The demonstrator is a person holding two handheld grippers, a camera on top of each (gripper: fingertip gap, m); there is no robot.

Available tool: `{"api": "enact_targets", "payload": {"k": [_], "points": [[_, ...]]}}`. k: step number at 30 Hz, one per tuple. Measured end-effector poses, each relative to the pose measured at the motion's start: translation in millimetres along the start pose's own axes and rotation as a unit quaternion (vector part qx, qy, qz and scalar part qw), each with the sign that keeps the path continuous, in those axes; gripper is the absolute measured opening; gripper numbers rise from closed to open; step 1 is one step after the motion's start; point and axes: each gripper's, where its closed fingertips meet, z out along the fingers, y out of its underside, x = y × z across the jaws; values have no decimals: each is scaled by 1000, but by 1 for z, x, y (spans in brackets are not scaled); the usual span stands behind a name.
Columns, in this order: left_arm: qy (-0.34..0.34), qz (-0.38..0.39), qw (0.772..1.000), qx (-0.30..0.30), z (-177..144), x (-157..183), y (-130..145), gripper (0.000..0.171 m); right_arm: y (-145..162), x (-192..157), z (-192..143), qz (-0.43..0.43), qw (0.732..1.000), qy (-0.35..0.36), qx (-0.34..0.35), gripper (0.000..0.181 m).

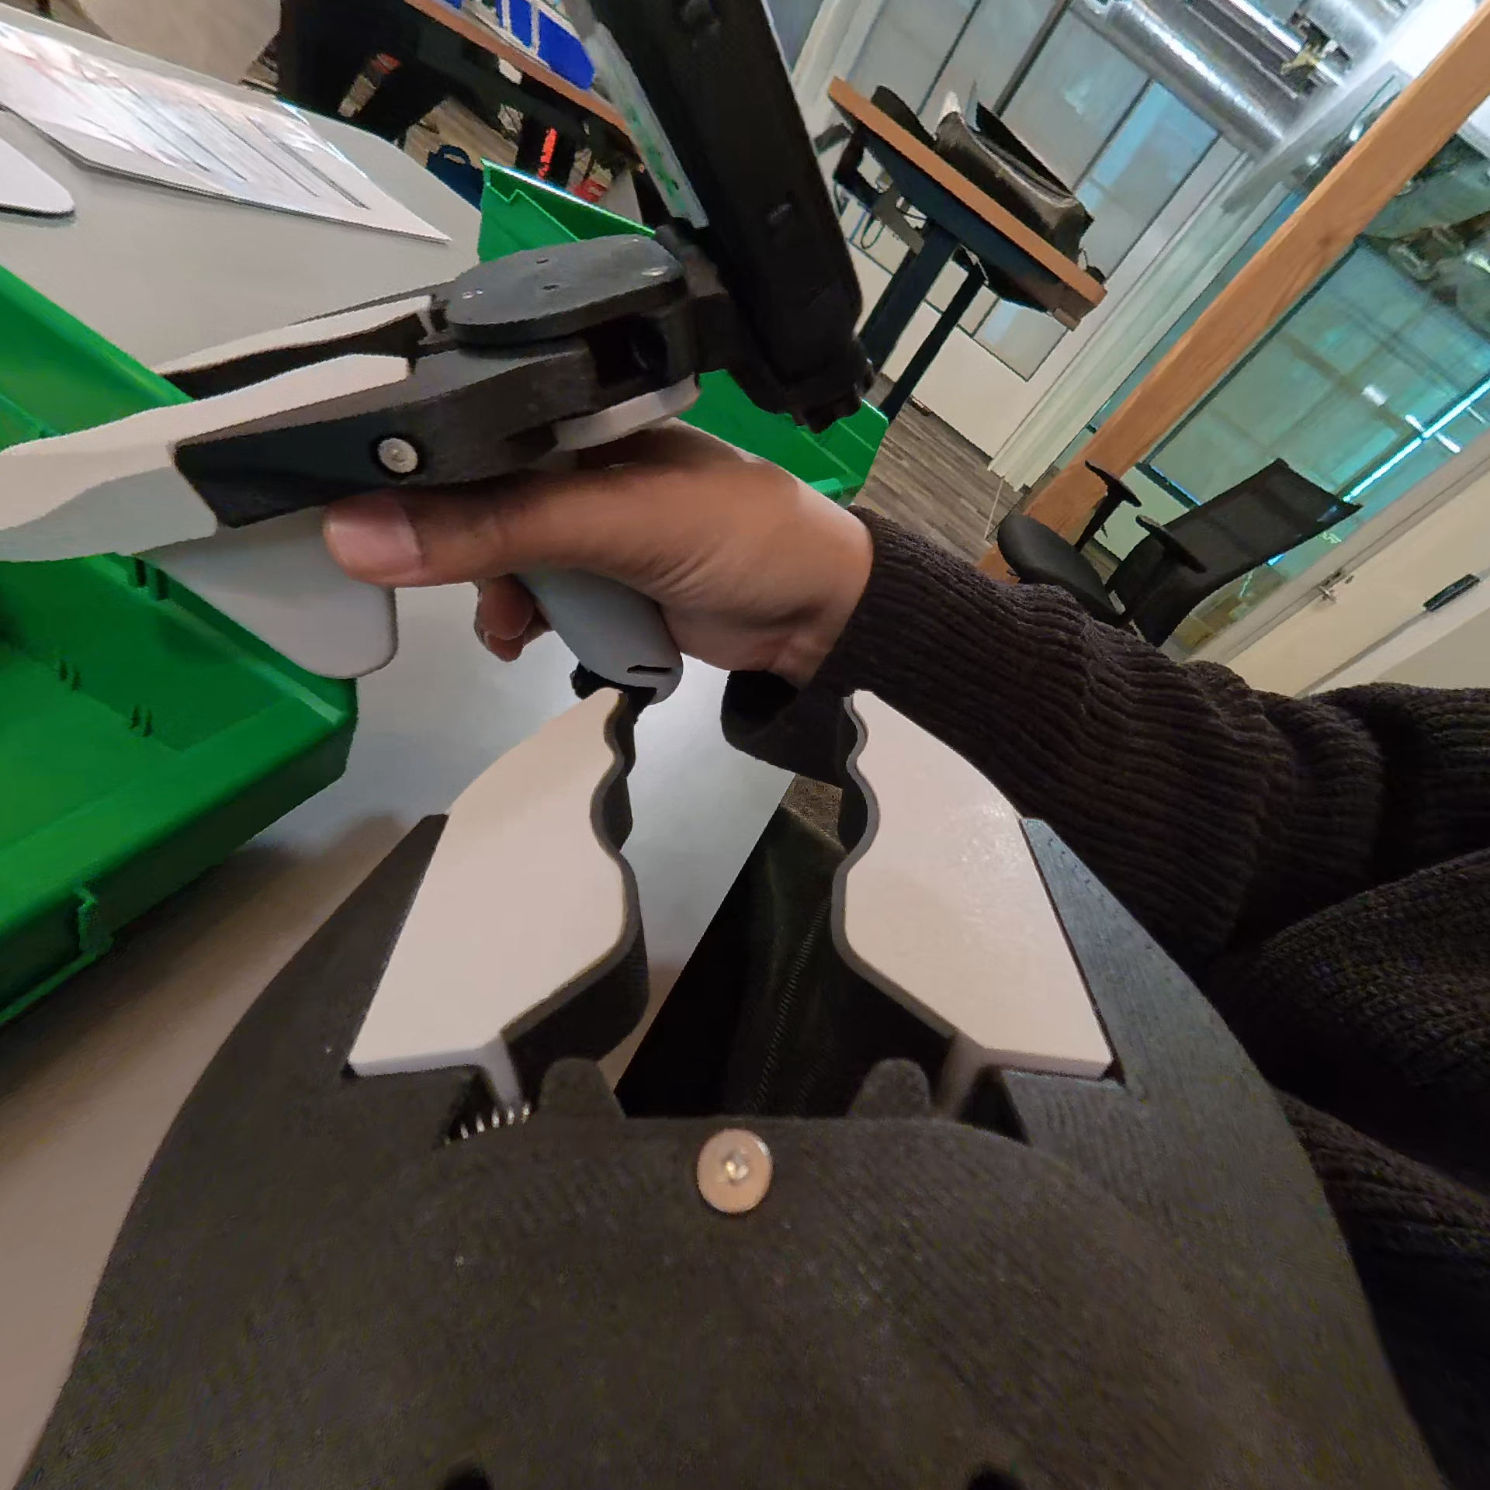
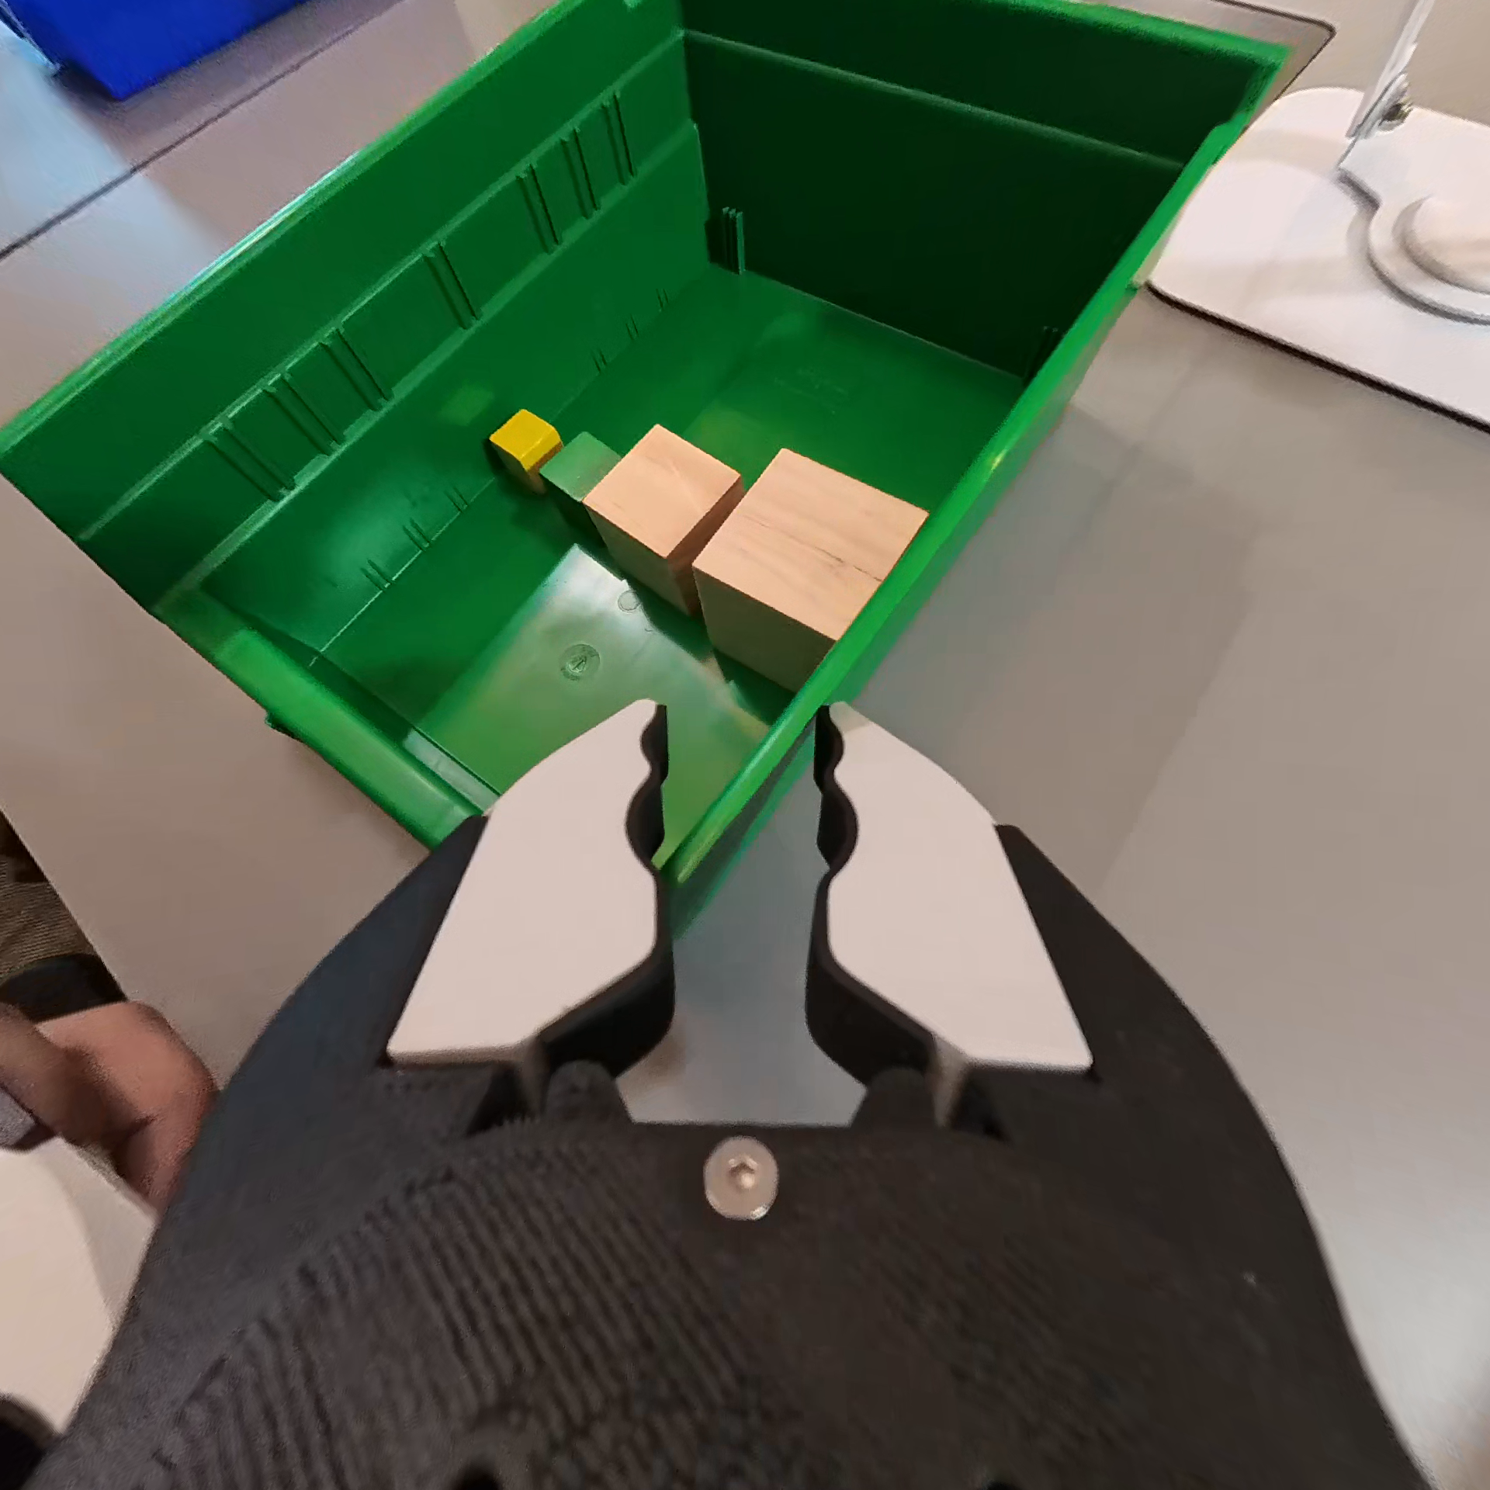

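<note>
We are holding the right claw [image 2: 740,717] open and empty over the near corner of the green bin [image 2: 951,516], where wooden blocks [image 2: 806,556] are lying; the left claw [image 1: 734,709], open and empty, is pointing at our right hand [image 1: 645,548].

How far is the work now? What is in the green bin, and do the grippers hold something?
Done: yellow cube, green block and two wooden blocks stand in a row inside the green bin. In hand: nothing; right gripper, open, hovers over the bin's near corner; left gripper is open and empty. Left: cannot tell.
</note>
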Motion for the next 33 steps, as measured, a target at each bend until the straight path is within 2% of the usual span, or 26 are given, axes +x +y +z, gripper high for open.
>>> {"api": "enact_targets", "payload": {"k": [11,16,24,30,33], "points": [[47,16,999,-18,6,22,9,45,-9,-30,11,12,997,-80,-9,47],[46,19,999,-15,5,21,8,44,-17,-36,25,-13,997,-78,-17,44],[62,25,998,-10,4,27,6,45,-33,-80,54,-51,991,-122,-23,47],[50,8,998,31,-5,18,-9,43,-37,-113,66,-109,978,-167,-53,53],[53,-20,997,56,-9,15,-17,42,-38,-131,66,-101,969,-213,-71,57]]}}
